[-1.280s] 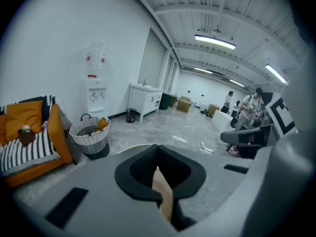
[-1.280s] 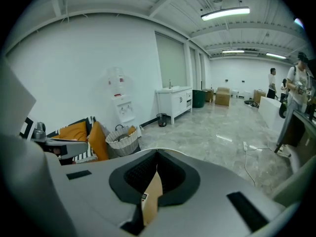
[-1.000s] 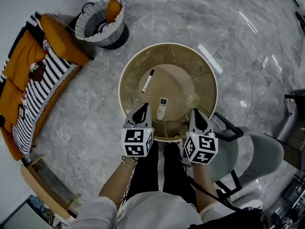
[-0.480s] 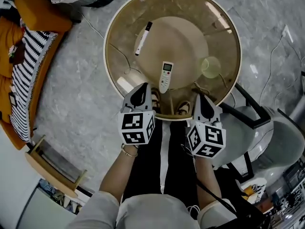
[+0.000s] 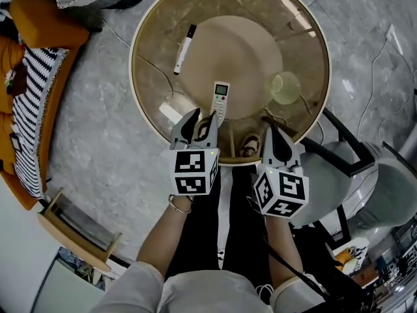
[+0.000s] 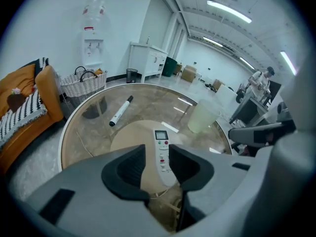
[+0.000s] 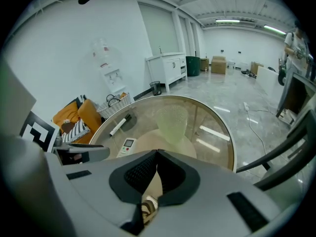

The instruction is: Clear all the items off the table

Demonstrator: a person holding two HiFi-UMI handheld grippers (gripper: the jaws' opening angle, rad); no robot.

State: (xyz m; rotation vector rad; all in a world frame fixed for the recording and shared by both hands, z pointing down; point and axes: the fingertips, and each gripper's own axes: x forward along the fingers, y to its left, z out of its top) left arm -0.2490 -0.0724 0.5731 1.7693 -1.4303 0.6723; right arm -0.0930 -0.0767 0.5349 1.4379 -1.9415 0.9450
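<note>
Glass makes up the round table [image 5: 151, 38], with a pale disc-shaped base showing through its top. All three items still lie on it, so the clearing has, by my reading, barely begun. The person sits at the near rim, which likely explains why both tools are held low and close to that edge.

The left gripper [image 5: 201, 124] is aimed across the glass and its jaws are opening. Its own view shows the gap lined up on the remote [image 5: 220, 100]. The remote's near end shows in that gap, but no pad presses on it. I take this as the set-up for a first pick. The right gripper [image 5: 276, 142] waits beside it with its jaws together and nothing between them (probably just parked until needed).

The cup [image 5: 285, 87], pale green and translucent, stands upright on the right side of the table, well apart from the other two.

The remote lies flat near the middle, with its long axis running almost straight away from the person. Its display end is far and its button end is near, so it meets the jaws end-on. They could close across its narrow width.

The marker [image 5: 182, 49] lies flat further out on the left. Its long axis is slanted and its dark cap points away.
</note>
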